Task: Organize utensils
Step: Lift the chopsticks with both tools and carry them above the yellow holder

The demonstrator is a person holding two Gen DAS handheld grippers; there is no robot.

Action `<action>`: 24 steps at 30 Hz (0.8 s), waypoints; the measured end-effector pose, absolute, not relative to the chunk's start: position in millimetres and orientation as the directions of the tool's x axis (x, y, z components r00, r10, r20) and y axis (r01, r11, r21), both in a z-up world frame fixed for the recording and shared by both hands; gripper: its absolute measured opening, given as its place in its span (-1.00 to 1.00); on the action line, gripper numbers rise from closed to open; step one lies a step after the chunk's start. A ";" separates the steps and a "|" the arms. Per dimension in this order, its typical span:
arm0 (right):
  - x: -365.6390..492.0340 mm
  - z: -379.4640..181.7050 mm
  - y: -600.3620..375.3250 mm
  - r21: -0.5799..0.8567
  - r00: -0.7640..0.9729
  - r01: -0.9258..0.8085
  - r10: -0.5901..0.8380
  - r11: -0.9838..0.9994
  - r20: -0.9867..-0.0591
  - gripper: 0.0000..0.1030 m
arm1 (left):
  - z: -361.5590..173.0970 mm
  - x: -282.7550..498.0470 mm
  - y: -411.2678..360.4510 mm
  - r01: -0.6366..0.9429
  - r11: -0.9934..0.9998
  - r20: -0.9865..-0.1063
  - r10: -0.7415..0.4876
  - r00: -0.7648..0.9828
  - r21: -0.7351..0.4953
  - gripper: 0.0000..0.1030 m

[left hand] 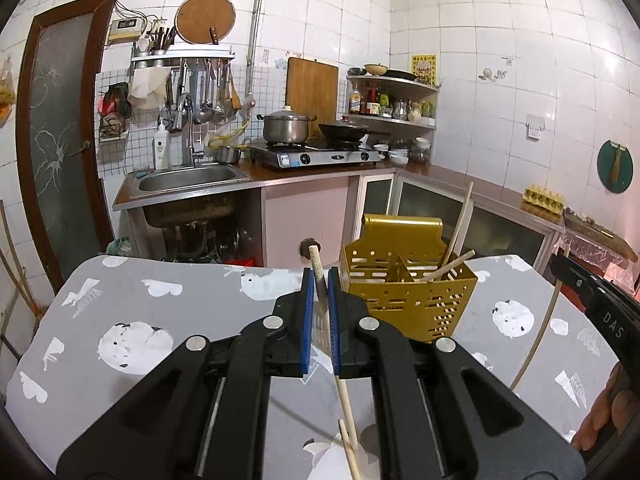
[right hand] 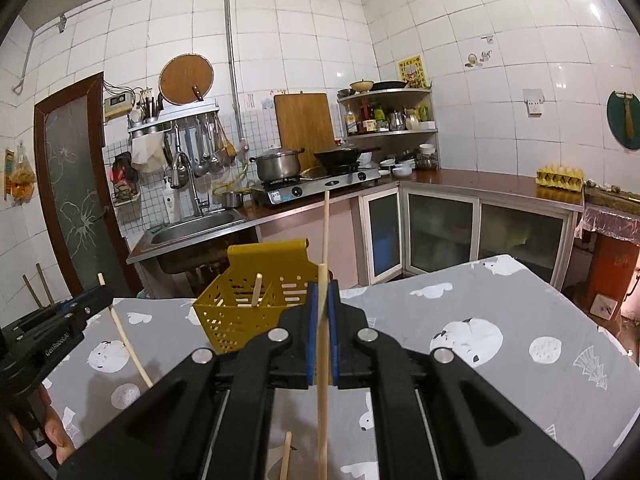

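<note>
While gripped between the blue pads of the left tongs, a pale wooden chopstick slanting up past the fingertips and down toward the near edge of the tabletop. Closed narrowly on that stick, jaws almost together. Held above a grey cloth printed with white animals and trees.

In the right tongs, a second chopstick, nearly upright, pinched between the pads and rising well above them. Also narrowed tight on its stick.

Toward the far edge of the tabletop, a yellow perforated holder with a raised back plate and an inner divider. Inside it, two chopsticks, one leaning steeply up to the right, the other lying lower across the rim. Set just beyond and to the right of the left tongs in the left wrist view; just beyond and to the left of the right tongs in the right wrist view.

Near the bottom of both views, more loose chopstick ends close to the near edge; contact with the cloth hard to tell.

Behind the tabletop, a steel sink and a gas stove carrying a lidded pot and a dark wok.
</note>
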State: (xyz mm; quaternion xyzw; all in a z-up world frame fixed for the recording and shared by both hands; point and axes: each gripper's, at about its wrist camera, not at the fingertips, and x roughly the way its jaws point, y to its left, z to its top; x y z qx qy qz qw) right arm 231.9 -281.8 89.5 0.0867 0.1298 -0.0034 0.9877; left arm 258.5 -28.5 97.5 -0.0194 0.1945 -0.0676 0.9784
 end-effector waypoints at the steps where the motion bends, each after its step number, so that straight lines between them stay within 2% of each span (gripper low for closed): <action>1: 231.7 91.3 -281.8 0.166 0.967 0.030 0.014 0.986 -0.254 -0.90 | 98.7 258.5 -27.8 0.125 0.990 -0.375 -0.140 0.916 -0.065 -0.90; 16: 234.0 111.0 -285.2 0.146 0.975 0.032 0.002 0.989 -0.224 -0.90 | 115.8 261.9 -27.2 0.139 0.988 -0.343 -0.154 0.927 -0.066 -0.92; 24: 239.6 141.3 -288.3 0.131 0.983 0.028 -0.004 0.991 -0.183 -0.90 | 138.2 259.6 -25.8 0.156 0.986 -0.308 -0.167 0.937 -0.058 -0.92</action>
